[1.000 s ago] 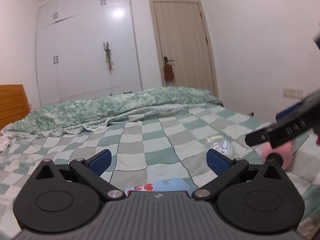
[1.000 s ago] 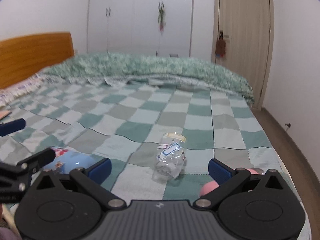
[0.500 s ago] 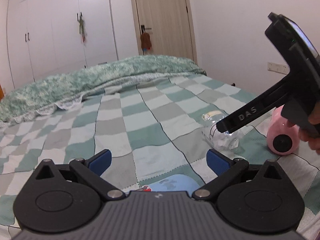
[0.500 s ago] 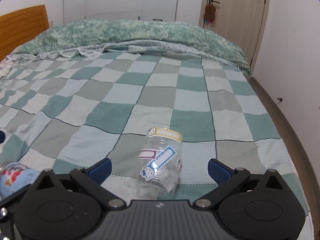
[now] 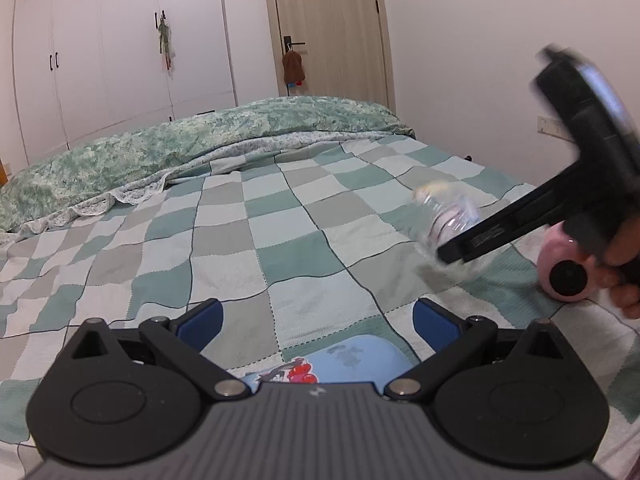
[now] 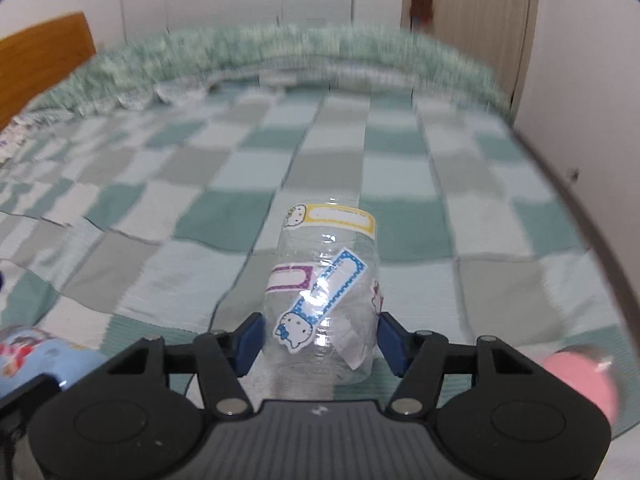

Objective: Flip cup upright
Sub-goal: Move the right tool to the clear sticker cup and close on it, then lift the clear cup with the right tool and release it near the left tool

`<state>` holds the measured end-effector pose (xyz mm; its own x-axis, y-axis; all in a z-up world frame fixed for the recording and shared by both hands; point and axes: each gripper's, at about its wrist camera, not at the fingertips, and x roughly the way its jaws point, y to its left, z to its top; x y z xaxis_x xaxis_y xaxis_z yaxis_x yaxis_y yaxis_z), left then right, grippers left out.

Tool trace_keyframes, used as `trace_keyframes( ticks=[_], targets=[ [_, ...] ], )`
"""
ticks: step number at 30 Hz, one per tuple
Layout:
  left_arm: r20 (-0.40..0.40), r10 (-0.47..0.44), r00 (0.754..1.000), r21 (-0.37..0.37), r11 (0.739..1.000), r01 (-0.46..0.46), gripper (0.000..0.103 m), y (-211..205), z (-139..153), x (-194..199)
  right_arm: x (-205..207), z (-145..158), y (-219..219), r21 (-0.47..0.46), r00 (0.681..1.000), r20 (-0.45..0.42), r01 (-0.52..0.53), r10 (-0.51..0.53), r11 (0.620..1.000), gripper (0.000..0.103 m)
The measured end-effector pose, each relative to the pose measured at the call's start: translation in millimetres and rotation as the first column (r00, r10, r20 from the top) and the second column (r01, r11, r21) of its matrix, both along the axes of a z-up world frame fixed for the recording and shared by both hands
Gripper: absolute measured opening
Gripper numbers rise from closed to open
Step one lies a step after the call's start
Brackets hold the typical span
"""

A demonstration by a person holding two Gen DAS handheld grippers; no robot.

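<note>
The clear cup (image 6: 324, 300) carries stickers: a yellow-bordered label at its far end, a purple-bordered one, and a blue dotted one with a white cat face. The quilt (image 5: 280, 240) is checked in teal, grey and pale mint. Both grippers are black with blue pads (image 6: 248, 338). A pink object (image 5: 560, 268), blurred, lies near the quilt's right edge; a light-blue printed one (image 5: 352, 364) sits nearest the left gripper.

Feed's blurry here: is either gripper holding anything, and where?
Right gripper grips the clear cup across its lower body. Left gripper is open, holding nothing.
</note>
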<state>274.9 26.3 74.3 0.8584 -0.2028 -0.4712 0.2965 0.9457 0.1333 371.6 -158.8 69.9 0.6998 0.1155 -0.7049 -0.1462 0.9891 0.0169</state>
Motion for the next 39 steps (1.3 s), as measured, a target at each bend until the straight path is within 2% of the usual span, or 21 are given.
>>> trace_keyframes(
  ticks=[4, 7, 16, 22, 27, 33, 35, 36, 37, 39],
  targets=[
    [0.023, 0.000, 1.000, -0.011, 1.000, 0.000, 0.103, -1.8, 10.0, -17.3, -43.4, 27.5, -10.4, 0.017, 0.997, 0.067, -0.033, 0.032, 0.999, 0.060],
    [0.035, 0.002, 0.999, -0.017, 1.000, -0.001, 0.103, -2.5, 17.1, -33.0, -75.8, 37.9, -17.2, 0.036, 0.995, 0.079, -0.063, 0.060, 0.997, 0.060],
    [0.047, 0.021, 0.999, -0.036, 0.999, -0.020, 0.103, 1.9, 22.2, -92.4, -149.8, 25.5, -15.3, 0.090, 0.988, -0.013, -0.153, 0.155, 0.984, 0.060],
    [0.028, 0.057, 0.998, -0.045, 0.997, -0.055, 0.103, 14.5, 14.4, -125.7, -172.6, 5.2, 2.3, 0.134, 0.982, -0.075, -0.163, 0.174, 0.977, 0.060],
    [0.016, 0.082, 0.996, -0.056, 0.995, -0.081, 0.103, 23.0, 7.6, -142.9, -168.2, -23.8, 11.7, 0.127, 0.977, -0.157, -0.123, 0.142, 0.984, 0.061],
    [0.010, 0.097, 0.995, -0.066, 0.993, -0.096, 0.103, 25.6, 4.3, -154.3, -174.3, -27.6, 19.4, 0.091, 0.981, -0.142, -0.122, 0.134, 0.988, 0.062],
    [0.012, 0.101, 0.995, -0.070, 0.992, -0.100, 0.103, 24.5, 5.0, -156.9, -175.3, -27.0, 19.0, 0.084, 0.979, -0.154, -0.122, 0.134, 0.989, 0.075],
    [0.013, 0.103, 0.995, -0.071, 0.992, -0.102, 0.103, 23.8, 5.4, -158.6, -178.7, -26.2, 16.8, 0.084, 0.982, -0.137, -0.121, 0.132, 0.989, 0.094],
    [0.015, 0.103, 0.995, -0.071, 0.992, -0.102, 0.103, 22.8, 6.0, -160.1, -184.0, -23.6, 12.3, 0.100, 0.985, -0.108, -0.125, 0.136, 0.987, 0.102],
    [0.015, 0.104, 0.994, -0.067, 0.992, -0.103, 0.103, 19.9, 7.7, -163.2, -193.5, -16.0, 0.5, 0.144, 0.989, -0.059, -0.126, 0.135, 0.982, 0.102]
  ],
)
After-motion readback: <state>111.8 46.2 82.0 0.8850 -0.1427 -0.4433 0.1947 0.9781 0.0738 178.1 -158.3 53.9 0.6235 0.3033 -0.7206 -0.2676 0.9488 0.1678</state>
